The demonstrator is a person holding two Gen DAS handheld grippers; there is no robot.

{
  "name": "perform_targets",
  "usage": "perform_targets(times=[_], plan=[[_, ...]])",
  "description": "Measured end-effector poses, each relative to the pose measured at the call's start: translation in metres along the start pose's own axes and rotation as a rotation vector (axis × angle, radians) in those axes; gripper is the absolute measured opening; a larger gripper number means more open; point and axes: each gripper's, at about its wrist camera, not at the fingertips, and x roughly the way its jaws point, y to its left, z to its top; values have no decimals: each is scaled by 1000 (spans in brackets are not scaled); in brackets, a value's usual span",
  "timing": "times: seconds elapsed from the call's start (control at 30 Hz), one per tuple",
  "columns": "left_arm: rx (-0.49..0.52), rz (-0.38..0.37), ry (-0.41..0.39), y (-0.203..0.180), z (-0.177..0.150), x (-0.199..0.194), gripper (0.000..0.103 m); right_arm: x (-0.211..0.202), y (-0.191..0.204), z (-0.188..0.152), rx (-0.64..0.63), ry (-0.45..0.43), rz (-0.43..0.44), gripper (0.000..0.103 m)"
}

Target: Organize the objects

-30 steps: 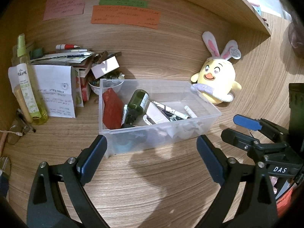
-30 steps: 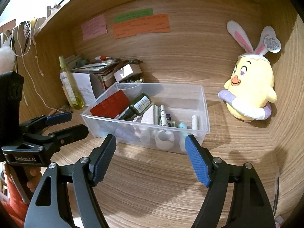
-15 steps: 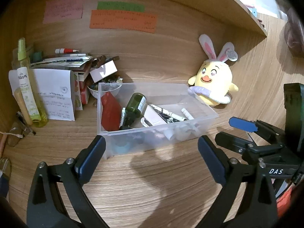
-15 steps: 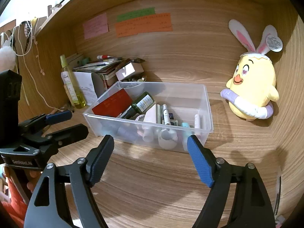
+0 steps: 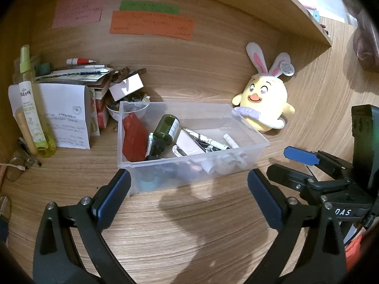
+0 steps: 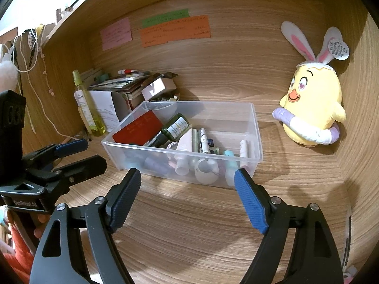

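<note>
A clear plastic bin (image 5: 251,130) (image 6: 257,127) stands on the wooden desk. It holds a red card (image 5: 133,139) (image 6: 137,132), a dark green bottle (image 5: 165,130) (image 6: 174,126), pens and several small tubes. My left gripper (image 5: 188,189) is open and empty, just short of the bin's near wall; it also shows in the right wrist view (image 6: 78,153). My right gripper (image 6: 187,189) is open and empty, a little in front of the bin; it also shows in the left wrist view (image 5: 291,165).
A yellow chick plush with rabbit ears (image 5: 263,104) (image 6: 312,108) sits right of the bin. A yellow-green spray bottle (image 5: 33,108) (image 6: 86,108), a folded paper box (image 5: 65,116), stacked books and a small bowl (image 5: 128,110) crowd the back left. Glasses (image 5: 16,168) lie at the left edge.
Both grippers have drawn back slightly from the bin and stay open. The bin and its contents have not moved.
</note>
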Motion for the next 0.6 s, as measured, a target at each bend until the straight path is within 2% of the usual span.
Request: perform_targets(times=[0.6], plan=[[19, -18, 2, -6, -2, -1, 100, 8, -7, -4, 13, 27, 2, 79]])
